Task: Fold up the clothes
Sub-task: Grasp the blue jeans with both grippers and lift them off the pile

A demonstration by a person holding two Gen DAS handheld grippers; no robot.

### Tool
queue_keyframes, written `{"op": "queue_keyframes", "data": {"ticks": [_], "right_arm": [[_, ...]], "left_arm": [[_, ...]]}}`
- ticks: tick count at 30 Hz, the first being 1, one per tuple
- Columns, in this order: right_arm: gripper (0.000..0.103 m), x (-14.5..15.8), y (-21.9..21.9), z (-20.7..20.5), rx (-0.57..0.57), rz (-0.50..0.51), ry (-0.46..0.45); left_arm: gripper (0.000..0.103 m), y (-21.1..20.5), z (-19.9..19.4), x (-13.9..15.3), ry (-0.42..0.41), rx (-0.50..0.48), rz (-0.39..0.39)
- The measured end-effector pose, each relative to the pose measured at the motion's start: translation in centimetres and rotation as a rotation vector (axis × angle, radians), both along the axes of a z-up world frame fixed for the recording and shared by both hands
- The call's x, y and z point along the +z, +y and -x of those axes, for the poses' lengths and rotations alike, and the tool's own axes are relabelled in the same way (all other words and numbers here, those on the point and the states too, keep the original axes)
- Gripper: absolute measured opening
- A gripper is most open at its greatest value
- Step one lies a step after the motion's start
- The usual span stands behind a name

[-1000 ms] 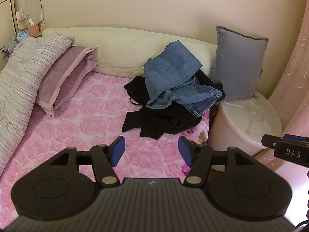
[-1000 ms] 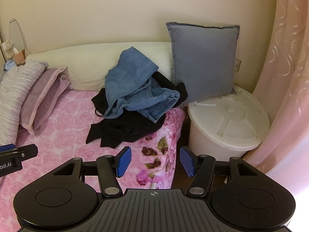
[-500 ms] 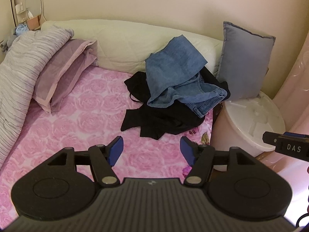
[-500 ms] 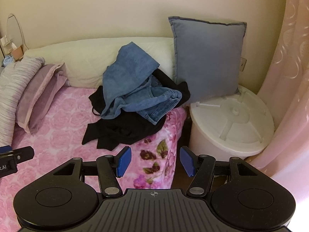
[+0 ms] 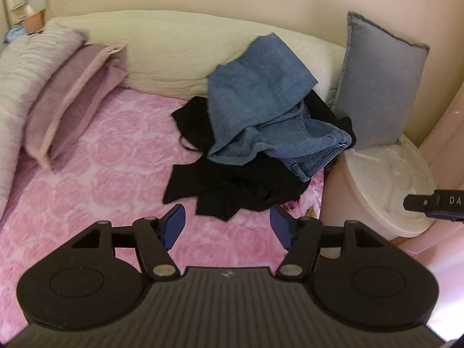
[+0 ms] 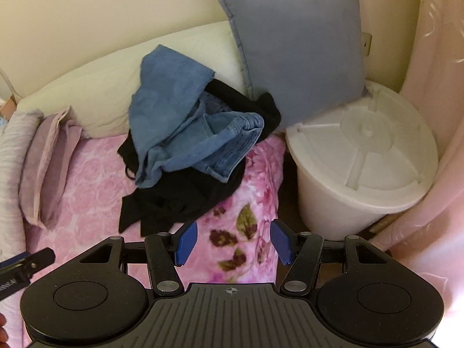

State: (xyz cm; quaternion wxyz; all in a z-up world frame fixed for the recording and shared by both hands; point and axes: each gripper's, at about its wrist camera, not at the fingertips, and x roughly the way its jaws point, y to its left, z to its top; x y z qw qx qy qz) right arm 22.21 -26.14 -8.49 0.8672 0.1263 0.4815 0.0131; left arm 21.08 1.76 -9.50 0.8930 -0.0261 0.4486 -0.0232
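A crumpled pair of blue jeans [image 5: 266, 110] [image 6: 185, 127] lies on top of a black garment [image 5: 232, 185] [image 6: 177, 200] at the far right corner of the pink rose-patterned bed [image 5: 95, 179]. My left gripper [image 5: 227, 226] is open and empty, hovering just short of the black garment's near edge. My right gripper [image 6: 234, 242] is open too, with nothing between its blue pads, above the bed's flowered side near the same pile. Each gripper's tip shows at the edge of the other's view.
A grey cushion [image 6: 298, 43] leans on the wall behind a white lidded tub [image 6: 365, 156] beside the bed. Mauve pillows [image 5: 69, 101] and a striped grey quilt [image 5: 26, 66] lie at the left, a cream bolster [image 5: 168, 52] along the headboard, a pink curtain [image 6: 435, 116] at right.
Both grippers have moved forward and down toward the clothes pile, which now looks larger and nearer. The right view has rolled slightly. Jaws stay open as before.
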Motion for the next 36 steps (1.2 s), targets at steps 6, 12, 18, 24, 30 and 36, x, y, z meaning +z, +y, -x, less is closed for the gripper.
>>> {"op": "queue_keyframes", "data": {"ticks": [6,12,18,24,30,36], "right_arm": [[0.060,-2.3,-1.8,-5.8,-0.026,-0.029,0.070],[0.060,-4.5,-3.9,-11.4,-0.061,-0.040,0.102],[0.060,-7.0,-5.1,-15.5,-0.084,-0.059,0.150],[0.060,-9.8,-5.9,-19.4,-0.117,-0.089,0.192],[0.060,-12.7,-6.3,-22.8,-0.185,-0.172,0.216],[0.060,-15.6,-6.6,-24.8,-0.276,-0.310,0.247]], "left_arm": [[0.061,-2.5,-6.2,-2.6,0.033,-0.044,-0.039],[0.061,-4.3,-12.3,-5.1,0.064,-0.087,-0.091],[0.061,-5.3,-18.2,-8.1,0.109,-0.132,-0.124],[0.061,-6.2,-22.7,-11.0,0.137,-0.177,-0.166],[0.061,-7.1,-26.4,-13.6,0.160,-0.217,-0.186],[0.061,-8.0,-28.9,-16.5,0.168,-0.278,-0.248]]}}
